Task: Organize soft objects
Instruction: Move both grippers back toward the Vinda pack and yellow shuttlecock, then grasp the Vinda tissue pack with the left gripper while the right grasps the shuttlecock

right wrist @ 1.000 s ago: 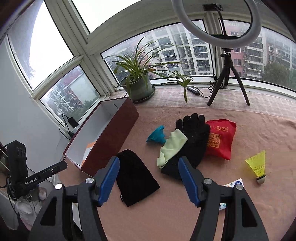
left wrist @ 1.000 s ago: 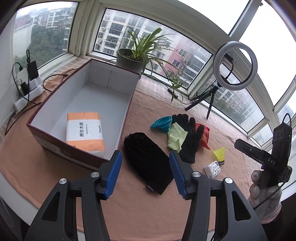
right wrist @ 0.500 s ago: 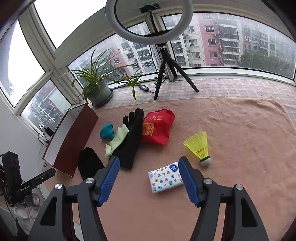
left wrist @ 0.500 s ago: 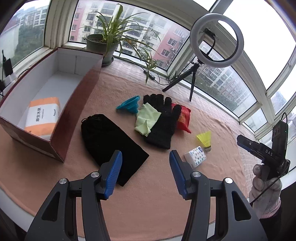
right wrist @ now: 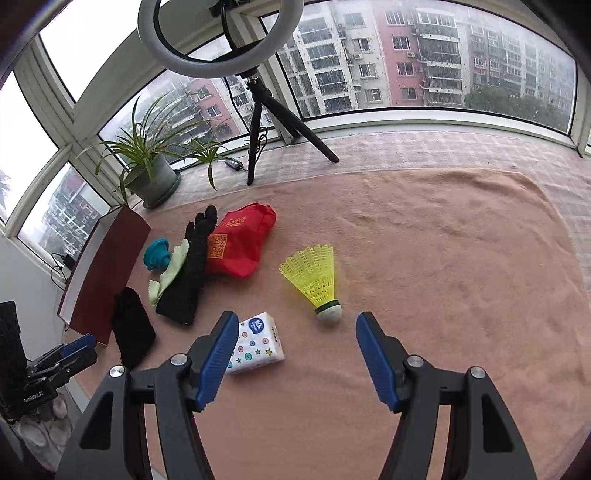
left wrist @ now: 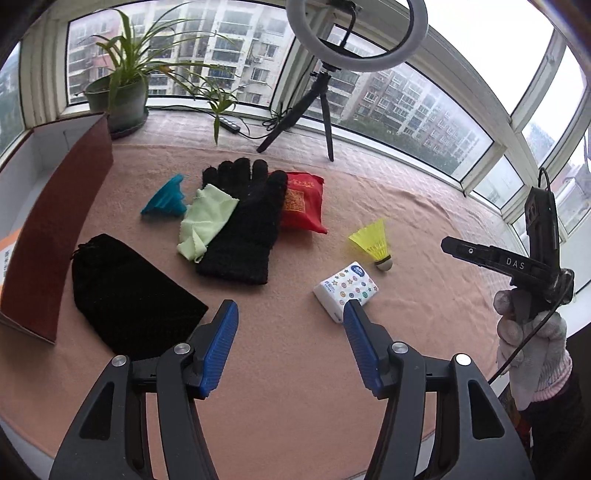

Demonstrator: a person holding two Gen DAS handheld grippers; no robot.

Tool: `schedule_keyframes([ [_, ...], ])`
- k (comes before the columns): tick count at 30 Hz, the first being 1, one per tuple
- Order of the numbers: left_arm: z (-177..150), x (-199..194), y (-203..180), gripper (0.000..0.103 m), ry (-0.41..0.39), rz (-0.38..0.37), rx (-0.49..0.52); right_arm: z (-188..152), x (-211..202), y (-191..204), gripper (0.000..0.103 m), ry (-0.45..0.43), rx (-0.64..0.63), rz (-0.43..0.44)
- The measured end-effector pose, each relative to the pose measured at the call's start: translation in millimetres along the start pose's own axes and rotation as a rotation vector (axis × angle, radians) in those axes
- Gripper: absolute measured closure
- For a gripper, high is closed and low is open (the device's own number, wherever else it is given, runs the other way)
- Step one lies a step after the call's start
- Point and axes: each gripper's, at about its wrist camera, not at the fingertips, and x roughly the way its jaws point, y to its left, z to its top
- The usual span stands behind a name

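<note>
Your left gripper (left wrist: 290, 314) hangs above the peach-coloured towel (left wrist: 295, 398) with its blue-padded jaws spread wide and nothing between them; ahead of its right fingertip lies the small white tissue pack printed with coloured stars and dots (left wrist: 345, 290). Your right gripper (right wrist: 295, 325) is likewise wide open and empty, with that same tissue pack (right wrist: 255, 343) just by its left finger and the yellow plastic shuttlecock with a white cork tip (right wrist: 316, 278) lying on its side ahead, between the two fingers but apart from both. The soft things sit in a cluster further left on the towel: the black knitted glove (left wrist: 243, 225) lies flat with the pale green cloth (left wrist: 201, 223) overlapping its left edge, and the red fabric pouch with gold print (left wrist: 301, 205) is partly tucked under its right side. The teal collapsible silicone funnel (left wrist: 166, 201) rests just beside the green cloth. The black drawstring fabric bag (left wrist: 125, 295) lies flat near your left gripper's left finger, close by the dark red wall of the open cardboard box (left wrist: 55, 225). A potted spider plant (left wrist: 123, 92) and a ring light on a black tripod (left wrist: 356, 35) stand at the window.
</note>
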Motion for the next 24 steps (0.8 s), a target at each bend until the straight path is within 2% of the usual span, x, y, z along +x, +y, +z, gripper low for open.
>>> schedule_keyframes([
  [5, -1, 33, -34, 0.040, 0.058, 0.013, 0.140, 2, 12, -15, 0.041, 0.030, -0.026, -0.010],
  [11, -1, 80, -64, 0.040, 0.172, -0.025, 0.320, 3, 30, -22, 0.041, 0.063, -0.090, -0.031],
  [17, 0, 116, -87, 0.040, 0.221, 0.008, 0.492, 9, 56, -27, 0.041, 0.113, -0.130, -0.014],
  [24, 7, 146, -94, 0.040, 0.293, 0.030, 0.598, 17, 89, -28, 0.041, 0.170, -0.172, -0.020],
])
